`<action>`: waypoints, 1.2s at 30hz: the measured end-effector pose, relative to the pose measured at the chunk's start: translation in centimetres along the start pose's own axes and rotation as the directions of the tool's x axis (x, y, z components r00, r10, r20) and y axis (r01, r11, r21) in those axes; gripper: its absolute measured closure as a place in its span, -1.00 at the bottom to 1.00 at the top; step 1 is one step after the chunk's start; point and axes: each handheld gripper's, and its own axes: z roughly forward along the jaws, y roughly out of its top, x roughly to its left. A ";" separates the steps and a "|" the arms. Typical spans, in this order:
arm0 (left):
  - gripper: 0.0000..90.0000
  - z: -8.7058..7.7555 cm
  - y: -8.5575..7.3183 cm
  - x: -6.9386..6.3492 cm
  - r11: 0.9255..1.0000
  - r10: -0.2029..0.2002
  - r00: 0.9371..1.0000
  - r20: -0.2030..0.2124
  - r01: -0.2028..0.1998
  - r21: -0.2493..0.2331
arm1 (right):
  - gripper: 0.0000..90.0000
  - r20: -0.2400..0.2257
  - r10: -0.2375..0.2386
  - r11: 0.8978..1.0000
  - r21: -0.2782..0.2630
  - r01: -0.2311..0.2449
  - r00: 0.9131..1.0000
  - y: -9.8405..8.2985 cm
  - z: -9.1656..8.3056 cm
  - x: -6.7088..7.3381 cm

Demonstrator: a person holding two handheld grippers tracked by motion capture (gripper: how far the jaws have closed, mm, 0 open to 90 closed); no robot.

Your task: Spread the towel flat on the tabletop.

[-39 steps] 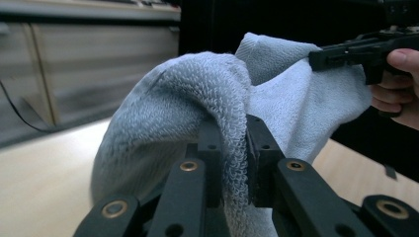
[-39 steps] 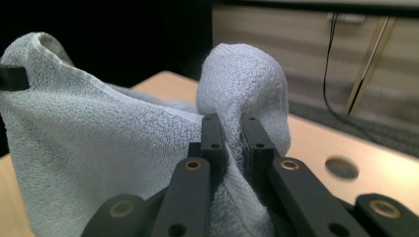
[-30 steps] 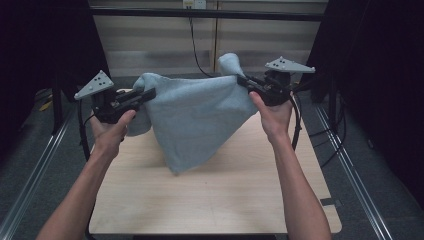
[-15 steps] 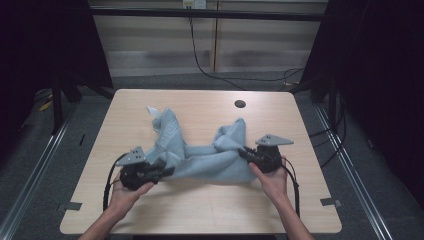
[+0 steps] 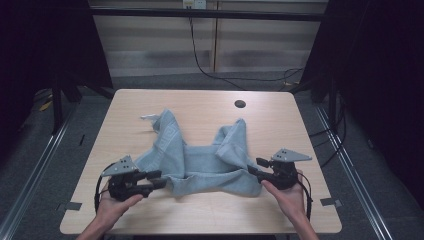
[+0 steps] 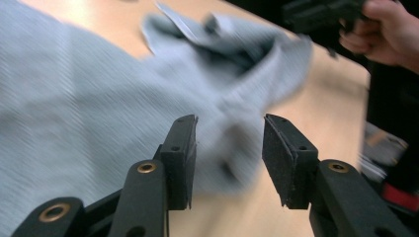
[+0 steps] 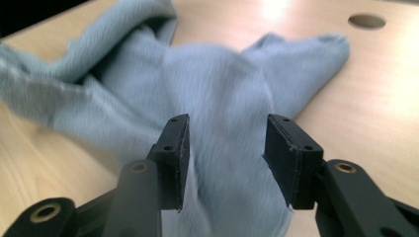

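Both hand-held grippers, left point(image 5: 159, 179) and right point(image 5: 254, 167), had just been opening, jaws apart, grey towel point(image 5: 210, 162) released on surface point(image 5: 200, 212).

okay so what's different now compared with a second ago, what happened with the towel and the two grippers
The grey towel came down from mid-air and now lies crumpled on the table. The left gripper and right gripper dropped to the near edge with it, and their jaws have just been opening, letting go of its corners; cloth lies between them unpinched. The table itself hasn't moved.
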 end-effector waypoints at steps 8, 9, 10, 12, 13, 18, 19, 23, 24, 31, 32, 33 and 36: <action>0.36 6.9 -0.3 5.1 0.991 -0.025 0.997 -0.079 0.035 0.132 | -0.08 -0.069 0.003 0.998 0.060 0.001 0.998 2.6 6.6 -2.1; 0.37 7.1 -0.8 5.0 0.989 -0.019 0.997 -0.081 0.031 0.147 | -0.11 -0.071 -0.004 0.997 0.080 0.010 0.998 2.4 7.4 -2.2; 0.37 7.1 -1.1 4.9 0.989 -0.009 0.997 -0.080 0.021 0.148 | -0.11 -0.080 -0.006 0.995 0.103 0.014 0.997 2.1 8.1 -2.2; 0.37 6.6 -1.3 4.8 0.987 0.000 0.997 -0.076 0.012 0.162 | -0.15 -0.057 -0.015 0.989 0.143 0.023 0.998 1.4 9.3 -2.1; 0.37 6.4 -1.6 4.7 0.986 0.003 0.997 -0.081 0.010 0.166 | -0.15 -0.062 -0.019 0.988 0.155 0.028 0.998 1.0 9.8 -2.0; 0.37 4.5 -3.2 3.2 0.984 0.010 0.998 -0.059 0.000 0.177 | 0.37 0.005 -0.093 0.979 0.183 0.091 0.996 0.3 10.6 -0.8; 0.37 4.1 -3.5 2.8 0.983 0.013 0.998 -0.054 -0.003 0.181 | 0.56 0.010 -0.100 0.978 0.187 0.097 0.995 0.3 10.6 -0.6; 0.37 3.2 -4.2 2.0 0.985 -0.006 1.000 -0.031 0.011 0.171 | 0.94 0.002 -0.068 0.987 0.144 0.067 0.998 1.0 10.3 -1.1; 0.37 3.1 -4.3 1.8 0.985 -0.002 0.999 -0.032 0.007 0.171 | 0.95 0.008 -0.061 0.990 0.129 0.059 0.998 1.3 10.0 -1.3; 0.37 2.9 -4.4 1.7 0.986 -0.017 0.999 -0.030 0.022 0.168 | 0.95 0.108 -0.001 1.000 0.005 0.001 0.994 3.9 5.3 -4.4; 0.37 2.8 -4.3 1.7 0.985 -0.015 0.999 -0.036 0.021 0.172 | 0.95 0.130 0.013 1.000 -0.020 -0.010 0.991 4.2 4.4 -5.1; 0.37 2.8 -4.3 1.7 0.985 -0.015 0.999 -0.036 0.021 0.172 | 0.95 0.158 0.023 0.999 -0.042 -0.017 0.987 4.3 3.4 -5.8; 0.35 2.6 -4.3 1.2 0.983 -0.013 0.999 -0.046 0.021 0.182 | 0.95 0.242 0.074 0.994 -0.094 -0.052 0.967 4.2 0.3 -7.8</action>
